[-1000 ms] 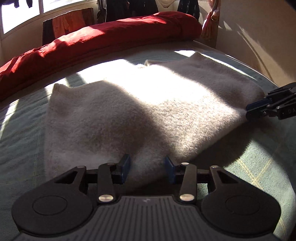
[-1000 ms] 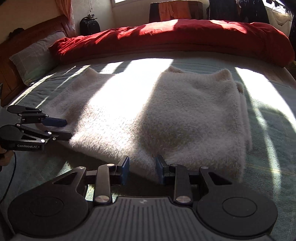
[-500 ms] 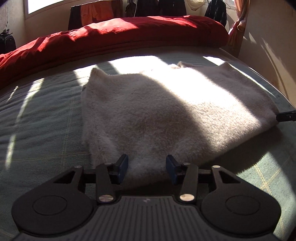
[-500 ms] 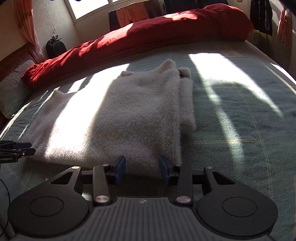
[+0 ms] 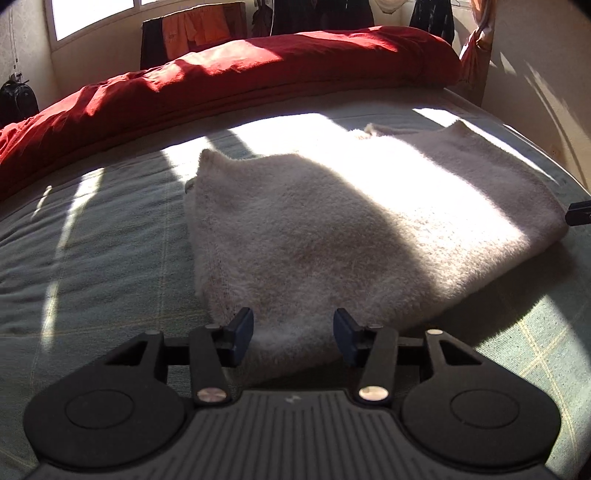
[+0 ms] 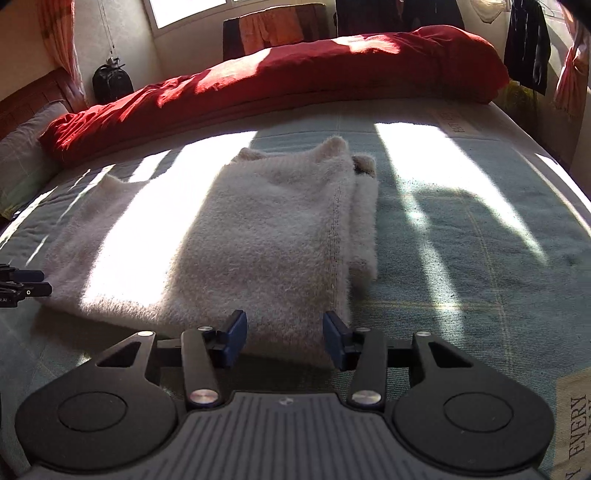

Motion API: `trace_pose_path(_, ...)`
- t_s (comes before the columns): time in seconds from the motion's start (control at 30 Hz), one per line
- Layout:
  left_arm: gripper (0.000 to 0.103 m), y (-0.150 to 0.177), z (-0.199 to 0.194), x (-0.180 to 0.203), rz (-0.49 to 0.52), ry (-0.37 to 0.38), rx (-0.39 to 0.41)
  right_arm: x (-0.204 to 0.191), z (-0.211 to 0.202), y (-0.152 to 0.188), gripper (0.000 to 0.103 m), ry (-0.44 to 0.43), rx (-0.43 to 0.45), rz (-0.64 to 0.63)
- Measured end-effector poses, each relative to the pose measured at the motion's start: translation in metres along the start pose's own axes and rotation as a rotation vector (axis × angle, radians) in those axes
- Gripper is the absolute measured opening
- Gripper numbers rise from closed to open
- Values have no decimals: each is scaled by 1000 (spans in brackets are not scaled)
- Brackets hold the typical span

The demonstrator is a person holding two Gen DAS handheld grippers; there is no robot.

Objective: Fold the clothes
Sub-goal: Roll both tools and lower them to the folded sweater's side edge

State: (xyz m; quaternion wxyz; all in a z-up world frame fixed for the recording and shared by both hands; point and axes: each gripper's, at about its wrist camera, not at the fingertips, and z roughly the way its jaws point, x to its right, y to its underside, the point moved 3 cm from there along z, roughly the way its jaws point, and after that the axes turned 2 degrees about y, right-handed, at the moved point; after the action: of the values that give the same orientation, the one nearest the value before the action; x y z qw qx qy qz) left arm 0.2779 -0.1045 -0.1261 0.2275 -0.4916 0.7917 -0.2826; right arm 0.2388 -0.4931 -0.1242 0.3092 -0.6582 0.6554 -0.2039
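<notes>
Fluffy cream folded garment (image 5: 332, 229) lies long axis left-right on the bed, near edge between both opening, unpinching jaws: left gripper (image 5: 293, 334), right gripper (image 6: 282, 338).

Your landmark was the red duvet (image 6: 295, 74), bunched along the far side of the pale green bedsheet (image 6: 461, 258). Behind it hung orange cloth (image 6: 271, 31) below a window (image 5: 92, 16). Left of it stood a black backpack (image 6: 112, 83) and a grey pillow (image 6: 22, 155).
</notes>
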Motion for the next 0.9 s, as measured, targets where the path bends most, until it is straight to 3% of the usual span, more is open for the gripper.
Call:
trace_pose_path(0.17, 71, -2, -23, 53, 372, -104, 105, -33, -23, -8, 68, 77, 52, -227)
trace_pose_path(0.33, 73, 24, -9, 102, 721, -191, 115, -80, -21, 1, 86, 132, 90, -490)
trace_pose_path(0.57, 73, 41, 25, 116, 883, -258, 84, -128, 9, 27, 88, 157, 82, -781)
trace_pose_path(0.63, 73, 41, 32, 117, 920, -270, 86, -138, 21, 32, 93, 160, 83, -849)
trace_pose_path(0.9, 77, 36, 56, 123, 1033, -289, 139, -169, 61, 43, 100, 164, 119, -1063)
